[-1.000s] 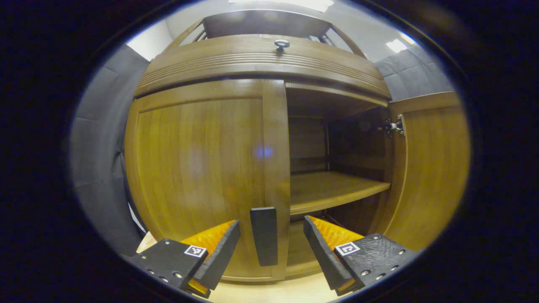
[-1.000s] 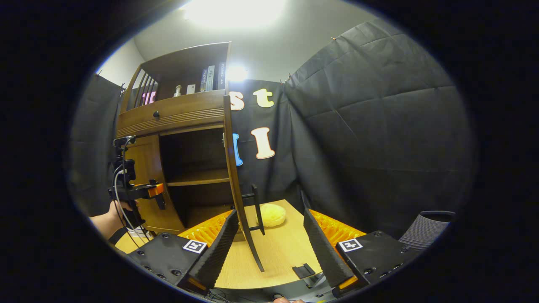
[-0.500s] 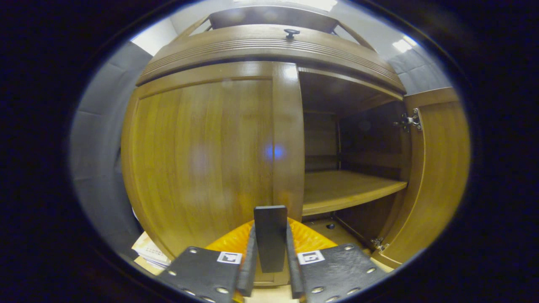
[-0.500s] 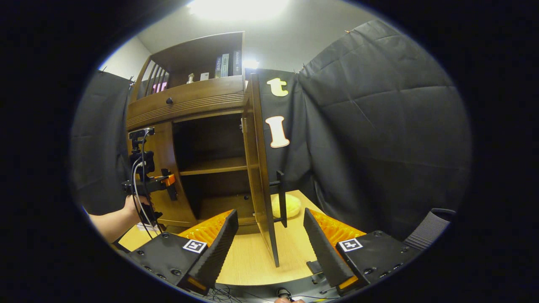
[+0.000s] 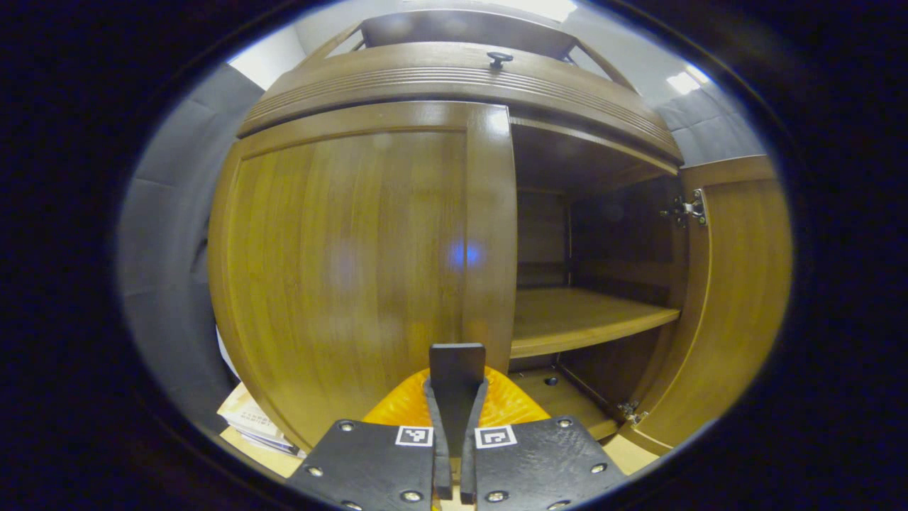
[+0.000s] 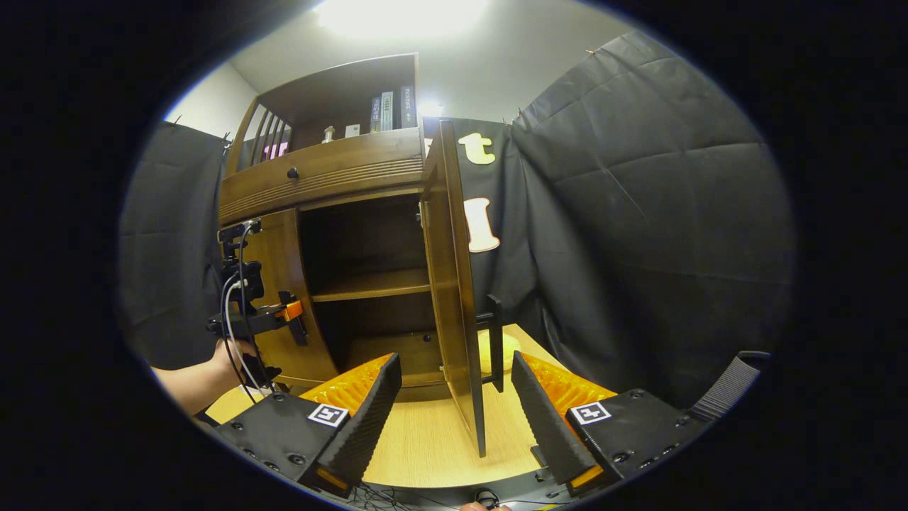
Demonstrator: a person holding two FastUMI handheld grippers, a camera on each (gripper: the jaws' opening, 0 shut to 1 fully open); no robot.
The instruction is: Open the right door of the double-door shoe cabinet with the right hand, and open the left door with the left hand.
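Black-draped booth around your shoe cabinet (image 6: 333,177), your left gripper (image 5: 454,433) pinching the left door handle (image 5: 457,380), right gripper (image 6: 454,411) spread, right door (image 6: 454,284) swung open just ahead of it

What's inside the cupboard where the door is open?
Inside the cabinet, past the open right door, there is a bare wooden shelf and a dark back wall. No shoes show. The closed left door covers the other half.

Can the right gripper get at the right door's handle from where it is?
Probably yes. The right gripper is open, the right door swung out ahead of it, and its handle hangs just beyond the jaws with nothing between.
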